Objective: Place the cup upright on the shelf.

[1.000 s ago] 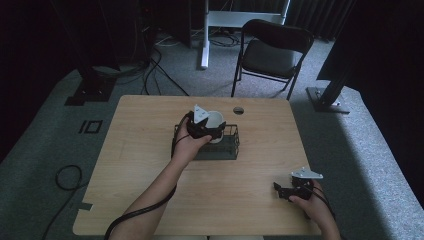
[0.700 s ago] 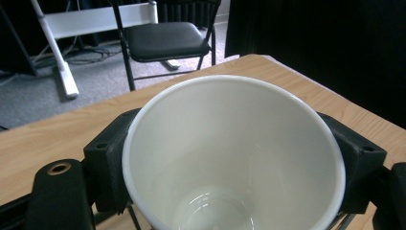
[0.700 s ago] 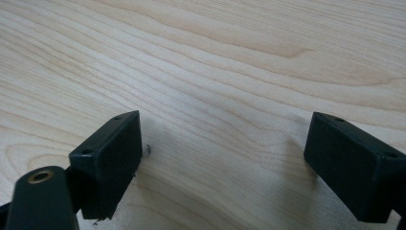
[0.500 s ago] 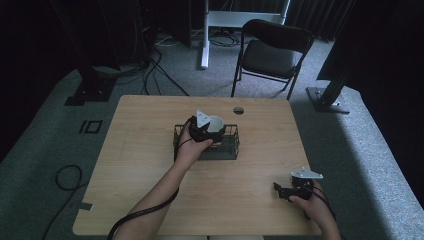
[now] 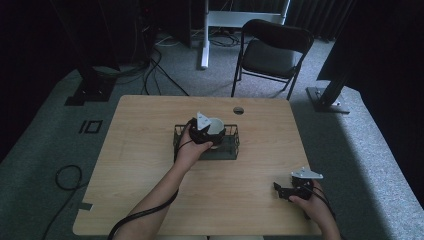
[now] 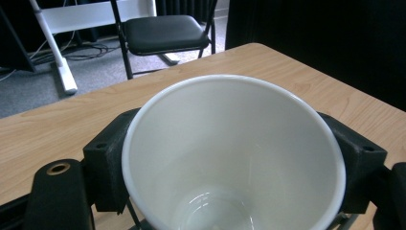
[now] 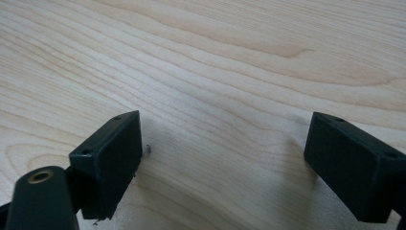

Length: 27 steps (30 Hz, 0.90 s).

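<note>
— So, where do your fingers stand right now?

— Your left gripper [image 5: 209, 131] has its fingers [image 6: 106, 165] clamped on the white cup [image 6: 233, 158], one on each side of the wall just under the rim; in the left gripper view the cup's mouth faces the camera and it looks empty inside. Your right gripper [image 5: 286, 191] rests low at the lower right of the high view with its fingers [image 7: 111, 155] spread wide over bare wood, gripping nothing.

— And where is the cup on the bench?

— In the high view it sits at the centre of the frame, within the outline of the black wire basket [image 5: 231, 149]. You cannot tell from these views whether its base is down on the basket floor or a little above it.

— Which step would you call this?

— By my reading you are either setting the cup into the basket or taking it out. Either way the next move calls for a straight vertical path, so the cup's foot and your fingers stay off the wire walls, and a steady grip until the cup is seated or free.

— How much room do you have?

— Plenty. The bench [image 5: 140, 165] is bare wood all round the basket, its edges are well apart from both hands, and the small round hole [image 5: 238, 110] near the far edge lies beyond the basket. The folding chair [image 5: 272, 55] stands off the bench at the top of the frame.
</note>
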Each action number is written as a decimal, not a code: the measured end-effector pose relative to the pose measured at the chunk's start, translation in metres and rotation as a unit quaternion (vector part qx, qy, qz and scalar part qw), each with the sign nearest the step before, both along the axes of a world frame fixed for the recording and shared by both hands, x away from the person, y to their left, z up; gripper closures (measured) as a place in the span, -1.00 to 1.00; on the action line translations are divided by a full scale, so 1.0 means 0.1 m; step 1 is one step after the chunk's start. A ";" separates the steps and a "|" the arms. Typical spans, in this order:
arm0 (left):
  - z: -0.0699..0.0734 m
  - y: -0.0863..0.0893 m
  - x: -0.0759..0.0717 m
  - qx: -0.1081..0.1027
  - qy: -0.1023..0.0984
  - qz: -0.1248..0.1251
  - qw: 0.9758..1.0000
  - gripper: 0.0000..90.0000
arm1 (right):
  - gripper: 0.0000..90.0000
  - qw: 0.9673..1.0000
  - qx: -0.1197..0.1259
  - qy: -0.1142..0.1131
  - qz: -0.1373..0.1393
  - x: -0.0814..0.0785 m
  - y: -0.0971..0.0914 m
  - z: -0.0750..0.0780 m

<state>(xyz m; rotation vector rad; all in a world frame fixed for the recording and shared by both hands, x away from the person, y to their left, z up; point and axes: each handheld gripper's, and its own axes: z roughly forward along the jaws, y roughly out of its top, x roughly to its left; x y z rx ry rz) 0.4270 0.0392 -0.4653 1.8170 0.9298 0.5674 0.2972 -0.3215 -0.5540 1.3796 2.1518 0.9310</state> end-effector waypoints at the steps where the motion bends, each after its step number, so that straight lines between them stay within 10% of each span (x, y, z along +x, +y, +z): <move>1: 0.00 0.00 0.00 0.003 -0.001 -0.001 1.000 -0.55 | -0.72 1.000 0.000 0.000 0.000 0.00 0.00 0.00; 27: 0.18 0.21 -0.14 0.005 0.003 -0.020 1.000 -0.78 | -0.72 1.000 0.000 0.000 0.000 0.00 0.00 0.00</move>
